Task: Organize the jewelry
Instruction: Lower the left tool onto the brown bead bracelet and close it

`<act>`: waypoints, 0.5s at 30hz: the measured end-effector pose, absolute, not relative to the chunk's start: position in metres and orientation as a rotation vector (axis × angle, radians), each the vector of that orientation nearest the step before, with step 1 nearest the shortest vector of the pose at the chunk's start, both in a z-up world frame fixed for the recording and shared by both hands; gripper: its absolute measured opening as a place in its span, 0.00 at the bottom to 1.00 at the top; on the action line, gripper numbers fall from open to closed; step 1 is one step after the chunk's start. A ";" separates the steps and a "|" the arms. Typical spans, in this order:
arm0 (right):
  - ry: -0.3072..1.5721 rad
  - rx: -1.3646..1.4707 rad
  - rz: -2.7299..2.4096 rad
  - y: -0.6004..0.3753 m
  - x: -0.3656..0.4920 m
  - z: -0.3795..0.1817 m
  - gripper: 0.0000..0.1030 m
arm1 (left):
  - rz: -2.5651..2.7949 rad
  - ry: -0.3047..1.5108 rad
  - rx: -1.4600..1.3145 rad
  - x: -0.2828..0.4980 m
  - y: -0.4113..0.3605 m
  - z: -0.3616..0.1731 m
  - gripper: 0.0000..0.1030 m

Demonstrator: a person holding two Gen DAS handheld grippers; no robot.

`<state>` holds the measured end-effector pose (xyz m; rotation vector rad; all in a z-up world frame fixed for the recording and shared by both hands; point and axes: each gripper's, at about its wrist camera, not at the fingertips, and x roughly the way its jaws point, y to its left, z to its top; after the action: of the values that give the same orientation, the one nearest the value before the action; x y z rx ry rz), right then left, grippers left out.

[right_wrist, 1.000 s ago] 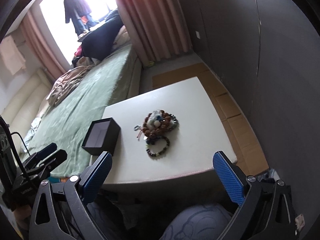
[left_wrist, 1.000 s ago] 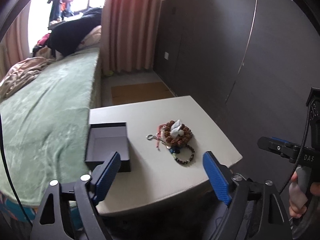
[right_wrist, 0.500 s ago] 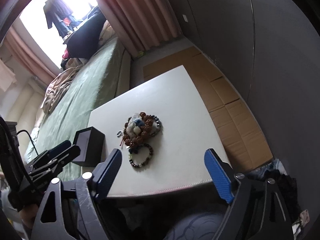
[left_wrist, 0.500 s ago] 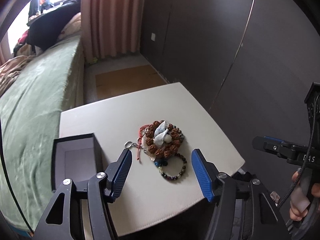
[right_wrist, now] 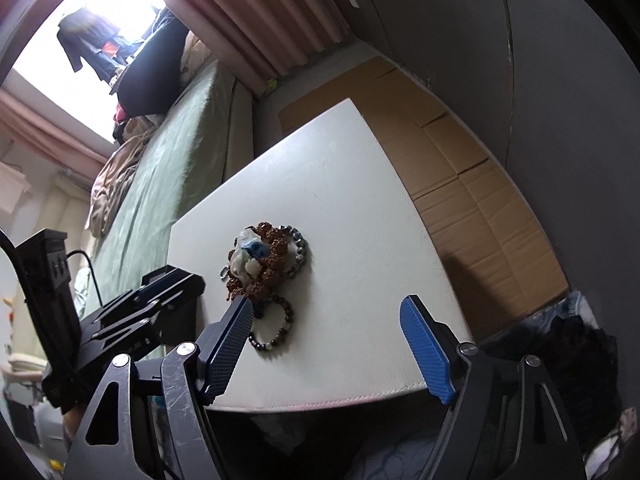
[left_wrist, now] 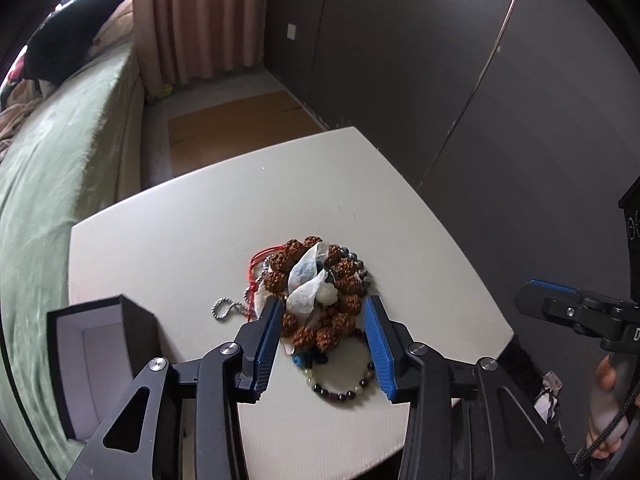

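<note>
Two tongs unclenched, left tongs (left_wrist: 323, 334) closing astride jewelry pile (left_wrist: 316, 292), untouched

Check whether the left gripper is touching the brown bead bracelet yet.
Cannot tell. In the left wrist view the left gripper frames the brown bead bracelet, its jaws having just been closing, but neither view plainly shows contact or a gap.

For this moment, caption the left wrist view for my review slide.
Left gripper, jaws closing, straddles the jewelry pile on the white table; open box beside.
</note>
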<state>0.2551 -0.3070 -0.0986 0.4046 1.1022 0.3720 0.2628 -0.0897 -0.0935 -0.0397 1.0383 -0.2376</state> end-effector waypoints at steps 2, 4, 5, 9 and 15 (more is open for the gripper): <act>1.114 0.420 0.374 -0.309 0.259 -0.103 0.75 | -0.240 1.049 -0.033 0.269 -0.091 -0.098 0.39; 1.121 0.428 0.372 -0.308 0.264 -0.106 0.75 | -0.241 1.068 -0.029 0.277 -0.093 -0.106 0.37; 1.126 0.434 0.371 -0.308 0.266 -0.108 0.75 | -0.247 1.076 -0.029 0.280 -0.094 -0.109 0.37; 1.150 0.456 0.375 -0.306 0.275 -0.117 0.75 | -0.229 1.117 -0.011 0.294 -0.097 -0.129 0.23; 1.192 0.494 0.393 -0.294 0.289 -0.131 0.68 | -0.252 1.081 -0.046 0.287 -0.091 -0.122 0.00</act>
<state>0.2886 -0.2939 -0.1307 0.4935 1.1921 0.3935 0.2873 -0.0908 -0.1218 -0.0457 1.0805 -0.2519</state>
